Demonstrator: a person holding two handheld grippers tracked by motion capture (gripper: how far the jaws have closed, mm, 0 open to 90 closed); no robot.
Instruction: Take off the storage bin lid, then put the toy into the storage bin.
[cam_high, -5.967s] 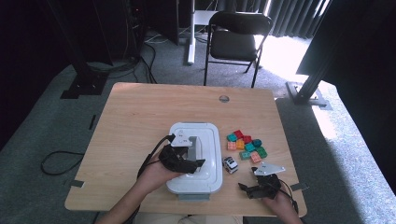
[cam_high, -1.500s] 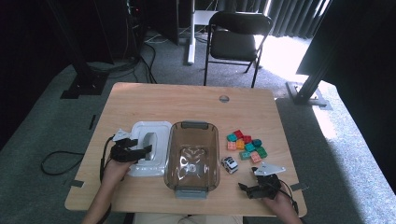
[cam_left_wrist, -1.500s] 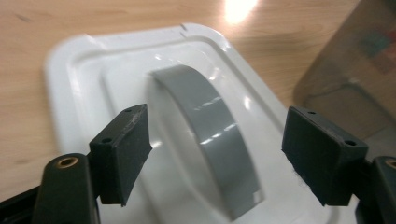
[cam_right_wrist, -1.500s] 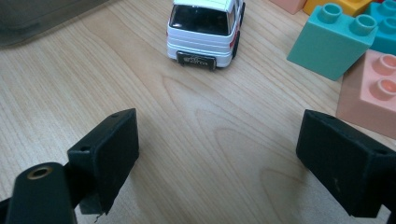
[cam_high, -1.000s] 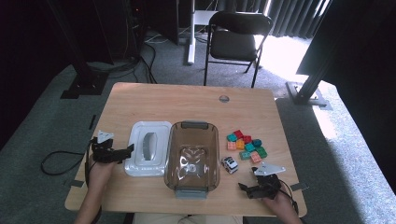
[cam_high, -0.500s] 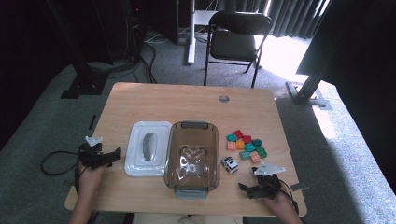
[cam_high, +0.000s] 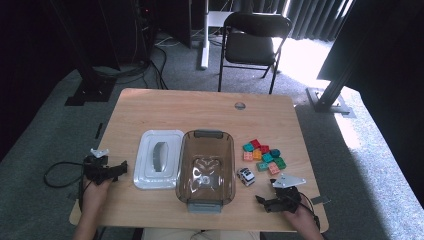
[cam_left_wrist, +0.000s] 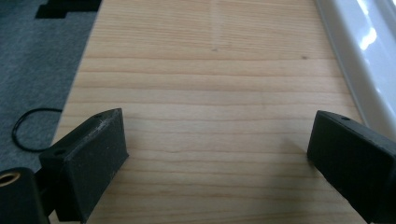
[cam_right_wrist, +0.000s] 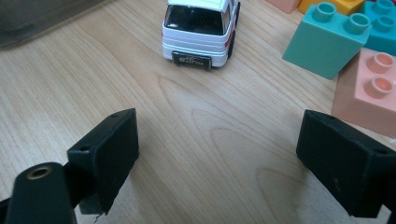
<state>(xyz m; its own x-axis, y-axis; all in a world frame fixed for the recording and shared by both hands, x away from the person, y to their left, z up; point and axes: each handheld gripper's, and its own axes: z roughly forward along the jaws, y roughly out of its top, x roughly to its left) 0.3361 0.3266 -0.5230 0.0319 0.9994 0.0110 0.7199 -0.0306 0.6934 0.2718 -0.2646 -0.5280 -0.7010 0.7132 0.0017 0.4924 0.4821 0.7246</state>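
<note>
A white lid (cam_high: 158, 165) lies flat on the table, left of the clear brown bin (cam_high: 207, 170), which stands uncovered. My left gripper (cam_high: 121, 169) rests near the table's left edge, apart from the lid and pointing at it. Its jaws (cam_left_wrist: 217, 154) are open over bare wood and have just been closing slightly with nothing between them; the lid's rim (cam_left_wrist: 369, 56) is at the right. My right gripper (cam_high: 261, 201) sits open near the front edge, and its own view (cam_right_wrist: 217, 149) faces the rear of a white toy car (cam_right_wrist: 201, 28).
Several coloured bricks (cam_high: 263, 155) lie in a cluster right of the bin, with a teal brick (cam_right_wrist: 327, 39) and a pink brick (cam_right_wrist: 373, 88) close to my right jaw. A black cable (cam_high: 60, 170) trails off the table's left edge. A chair (cam_high: 250, 45) stands beyond the table.
The lid came off the bin and now lies to its left. My left gripper let go of it and drew back left to the table's edge. My right gripper stayed still.
</note>
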